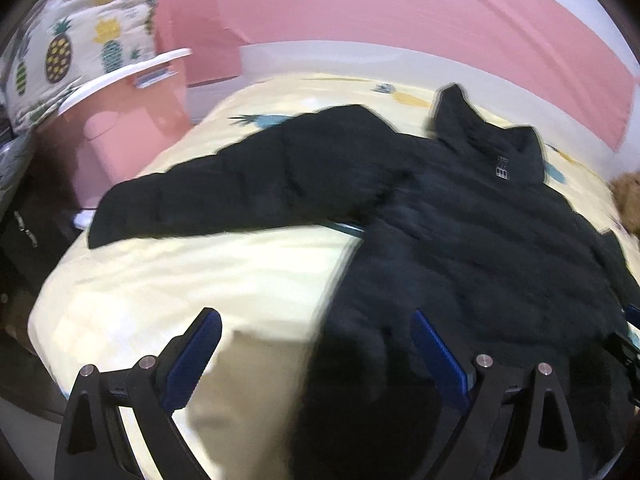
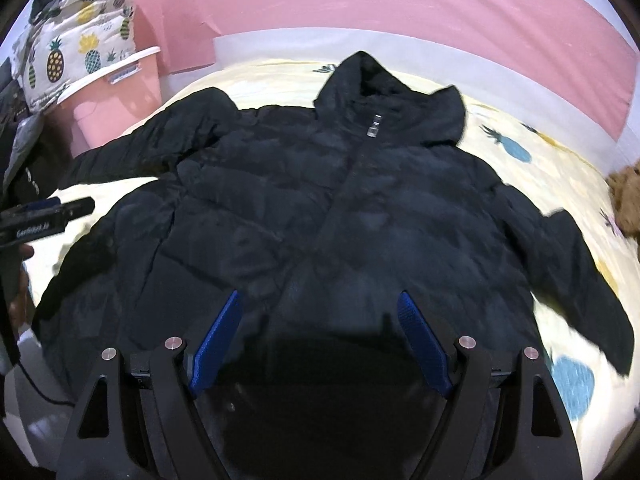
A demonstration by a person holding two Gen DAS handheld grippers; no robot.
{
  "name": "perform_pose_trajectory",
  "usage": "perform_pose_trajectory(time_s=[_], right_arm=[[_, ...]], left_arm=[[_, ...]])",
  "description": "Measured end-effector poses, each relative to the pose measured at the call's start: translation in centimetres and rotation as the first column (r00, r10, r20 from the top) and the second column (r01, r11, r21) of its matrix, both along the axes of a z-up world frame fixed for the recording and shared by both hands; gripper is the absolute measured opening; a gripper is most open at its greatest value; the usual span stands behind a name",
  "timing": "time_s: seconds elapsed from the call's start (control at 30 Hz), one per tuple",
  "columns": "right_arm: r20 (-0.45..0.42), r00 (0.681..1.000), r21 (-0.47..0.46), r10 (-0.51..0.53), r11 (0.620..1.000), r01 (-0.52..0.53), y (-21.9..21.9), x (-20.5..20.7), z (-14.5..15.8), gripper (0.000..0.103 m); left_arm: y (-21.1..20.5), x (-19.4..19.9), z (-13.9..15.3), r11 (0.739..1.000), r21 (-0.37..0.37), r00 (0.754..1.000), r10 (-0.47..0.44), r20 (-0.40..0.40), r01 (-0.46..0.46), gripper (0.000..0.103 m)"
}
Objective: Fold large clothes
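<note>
- Seemingly ready to fold, the left wrist view shows the black padded hooded jacket [image 1: 460, 220] spread on the pale yellow bedspread [image 1: 192, 280], sleeve [image 1: 240, 184] outstretched; the left gripper [image 1: 316, 336] hovers over its hem edge, fingers apart.
- Right wrist view: the right gripper [image 2: 320, 320] gapes, empty, above the hem's middle.

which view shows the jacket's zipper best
The right wrist view: the zipper runs down the whole spread jacket. The left wrist view shows the jacket obliquely, only the pull visible.
</note>
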State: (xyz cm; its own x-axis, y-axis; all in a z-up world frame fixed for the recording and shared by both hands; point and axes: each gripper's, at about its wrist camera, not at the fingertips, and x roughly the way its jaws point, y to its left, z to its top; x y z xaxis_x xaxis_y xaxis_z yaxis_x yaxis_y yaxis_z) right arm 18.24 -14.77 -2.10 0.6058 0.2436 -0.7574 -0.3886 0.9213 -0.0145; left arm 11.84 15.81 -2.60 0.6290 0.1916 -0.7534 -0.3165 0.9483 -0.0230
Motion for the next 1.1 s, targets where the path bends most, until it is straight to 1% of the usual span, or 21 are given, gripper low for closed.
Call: perform_pose_trajectory(time_s=[0.07, 0.13, 0.2, 0.3, 0.4, 0.47, 0.57, 0.8, 0.87, 0.9, 0.93, 0.97, 1.03, 1.07, 1.1], right_arm=[[-0.001, 1.000, -0.012, 0.016, 1.000, -0.016, 1.1, 1.6, -0.4, 0.080], [-0.004, 1.000, -0.020, 0.026, 0.999, -0.026, 1.9, 2.8, -0.8, 0.080], [-0.008, 0.999, -0.027, 0.032, 0.999, -0.032, 2.6, 3.9, -1.2, 0.080], [-0.017, 0.999, -0.035, 0.036, 0.999, -0.037, 3.1, 5.3, -1.9, 0.080], [-0.025, 0.999, -0.044, 0.034, 0.998, -0.035, 3.5, 6.4, -2.6, 0.080], [-0.032, 0.999, -0.048, 0.027, 0.998, -0.029, 3.5, 7.2, -3.1, 0.080], [-0.039, 0.999, -0.056, 0.017, 0.998, -0.019, 3.5, 8.1, -3.7, 0.080], [-0.034, 0.999, -0.067, 0.001, 0.998, -0.003, 3.3, 10.0, -4.3, 0.080], [-0.034, 0.999, -0.067, -0.011, 0.998, 0.009, 3.2, 10.6, -4.4, 0.080], [-0.035, 0.999, -0.064, -0.014, 0.998, 0.012, 3.0, 10.7, -4.5, 0.080], [-0.034, 0.999, -0.062, -0.017, 0.998, 0.015, 2.8, 10.8, -4.5, 0.080], [-0.032, 0.999, -0.063, -0.019, 0.998, 0.017, 2.6, 10.8, -4.4, 0.080], [-0.032, 0.999, -0.067, -0.022, 0.998, 0.019, 2.3, 10.7, -4.6, 0.080], [-0.037, 0.999, -0.070, -0.024, 0.997, 0.022, 2.2, 10.8, -4.7, 0.080], [-0.040, 0.999, -0.071, -0.026, 0.997, 0.023, 2.1, 10.9, -4.8, 0.080]], left_arm=[[2.5, 1.3, -0.6, 0.999, 0.008, 0.999, 0.047, 0.000, -0.047, 0.096], [4.7, 2.4, -1.4, 0.996, -0.003, 0.996, 0.088, -0.009, -0.088, 0.096], [7.2, 3.4, -2.3, 0.991, -0.024, 0.991, 0.132, -0.017, -0.133, 0.096], [10.5, 4.3, -3.4, 0.980, -0.025, 0.980, 0.198, -0.028, -0.199, 0.096], [13.1, 5.0, -4.4, 0.967, -0.059, 0.968, 0.247, -0.035, -0.249, 0.096], [14.7, 5.4, -5.3, 0.957, -0.096, 0.962, 0.270, -0.040, -0.272, 0.096], [16.2, 5.8, -6.5, 0.944, -0.139, 0.955, 0.295, -0.042, -0.298, 0.095], [17.4, 6.9, -6.9, 0.935, -0.148, 0.946, 0.325, -0.004, -0.322, 0.095], [17.5, 7.3, -6.8, 0.934, -0.143, 0.944, 0.331, -0.006, -0.328, 0.091], [17.6, 7.3, -6.7, 0.933, -0.149, 0.943, 0.332, -0.003, -0.328, 0.086], [17.7, 7.3, -6.5, 0.929, -0.168, 0.942, 0.335, 0.000, -0.330, 0.081], [17.9, 6.8, -6.1, 0.920, -0.225, 0.943, 0.332, 0.020, -0.319, 0.079], [18.3, 6.1, -5.8, 0.897, -0.340, 0.943, 0.325, 0.076, -0.282, 0.081], [18.5, 6.1, -5.8, 0.886, -0.378, 0.942, 0.323, 0.090, -0.268, 0.084], [18.7, 6.3, -5.9, 0.882, -0.393, 0.942, 0.321, 0.093, -0.262, 0.087]])
